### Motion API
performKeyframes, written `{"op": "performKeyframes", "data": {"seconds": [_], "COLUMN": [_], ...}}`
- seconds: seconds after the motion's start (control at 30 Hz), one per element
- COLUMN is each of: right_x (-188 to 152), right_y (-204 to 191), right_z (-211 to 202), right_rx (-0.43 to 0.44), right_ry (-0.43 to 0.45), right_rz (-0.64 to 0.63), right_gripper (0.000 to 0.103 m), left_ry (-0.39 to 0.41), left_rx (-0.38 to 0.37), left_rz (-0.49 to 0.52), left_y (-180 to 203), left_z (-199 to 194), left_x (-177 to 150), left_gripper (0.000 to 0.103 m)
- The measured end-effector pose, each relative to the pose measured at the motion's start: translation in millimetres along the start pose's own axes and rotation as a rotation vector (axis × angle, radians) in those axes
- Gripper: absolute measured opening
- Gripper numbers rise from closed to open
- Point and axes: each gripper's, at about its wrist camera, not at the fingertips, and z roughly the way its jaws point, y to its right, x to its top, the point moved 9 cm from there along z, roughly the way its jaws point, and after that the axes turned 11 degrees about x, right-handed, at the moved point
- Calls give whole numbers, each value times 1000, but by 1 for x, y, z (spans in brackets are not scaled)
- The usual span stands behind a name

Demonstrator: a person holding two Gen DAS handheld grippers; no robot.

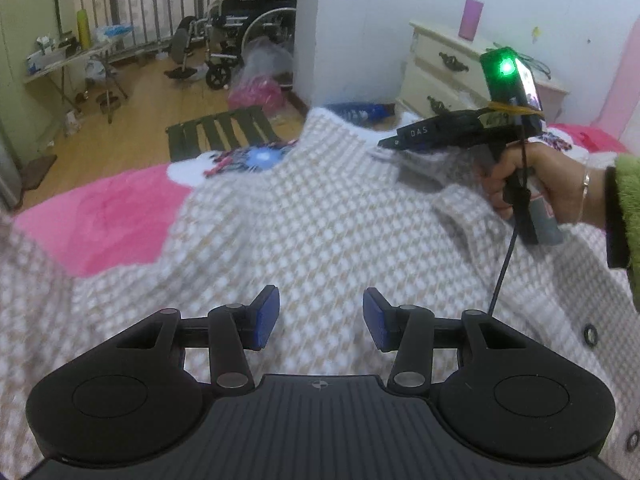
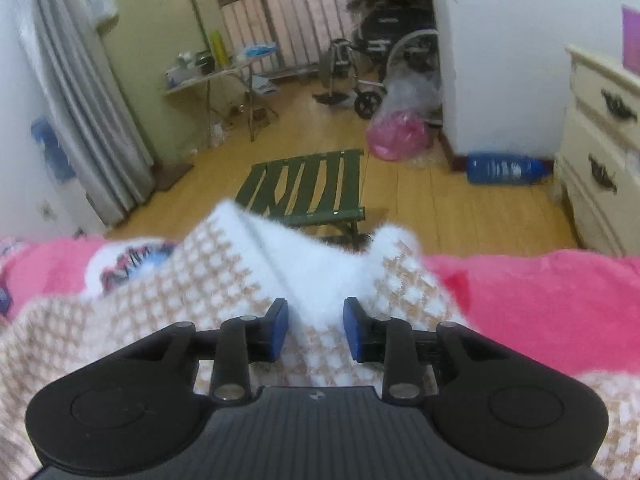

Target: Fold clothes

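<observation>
Pink blanket (image 1: pixel 96 216) covers the bed under a checked sweater (image 1: pixel 320 216). At 6 o'clock, my left claw (image 1: pixel 321 316) is part open, holding nothing. My right claw (image 2: pixel 316 326) is part open too, with the sweater's white hem (image 2: pixel 320 268) between its pads, not pinched.

Your checked sweater (image 1: pixel 320 216) runs off the left wrist view at the left, right and bottom, so you cannot see its full outline, and its weave smears into blur near the left edge. Your right hand (image 1: pixel 552 184) is cut at the wrist by the frame's right side; only a green sleeve (image 1: pixel 626 216) edge shows. In the right wrist view, the sweater's white fluffy trim (image 2: pixel 320 264) is blurred. The cream dresser (image 2: pixel 600 140) is clipped there.
</observation>
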Motion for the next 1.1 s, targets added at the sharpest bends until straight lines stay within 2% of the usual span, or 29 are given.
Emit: {"op": "performKeyframes", "data": {"seconds": [0.07,0.13,0.2,0.23,0.27,0.37,0.4,0.43,0.5,0.53,0.63,0.73,0.83,0.87,0.9,1.0,1.03,1.1], "right_x": [14,33,48,51,52,41,35,30,26,25,34,26,19,20,22,35,35,30], "right_y": [3,10,28,36,42,53,56,57,53,51,38,55,66,67,68,67,67,74], "right_z": [-20,-47,-71,-75,-72,-44,-31,-21,-13,-10,-22,-9,0,-7,-15,-56,-73,-112], "right_rx": [54,92,60,48,47,64,75,87,123,140,175,87,70,75,80,92,105,113], "right_ry": [45,131,195,192,170,15,-40,-85,-102,-99,25,27,18,39,65,204,238,301], "right_rz": [55,117,152,152,151,169,180,189,203,205,157,190,253,275,294,316,328,372], "right_gripper": [33,42,43,43,46,75,74,69,12,12,12,12,19,29,46,55,55,62], "left_ry": [17,35,30,27,25,12,5,-1,-5,-5,-16,-23,-13,-7,-4,1,4,9], "left_rx": [-14,-21,-34,-41,-48,-60,-61,-61,-57,-53,-32,-29,-33,-37,-38,-43,-44,-44], "left_rz": [5,11,5,1,-1,11,12,12,14,15,4,-8,-7,-4,-2,-2,-1,1], "left_y": [4,6,9,10,11,16,17,18,16,15,9,9,13,15,15,16,16,15], "left_z": [1,4,7,9,10,12,12,13,11,10,10,11,8,6,4,-1,-2,-5], "left_x": [6,11,10,10,10,4,3,2,1,1,-1,0,0,0,0,-2,-2,-2], "left_gripper": [46,46,46,46,46,46,46,46,46,46,46,46,46,46,46,46,46,46]}}
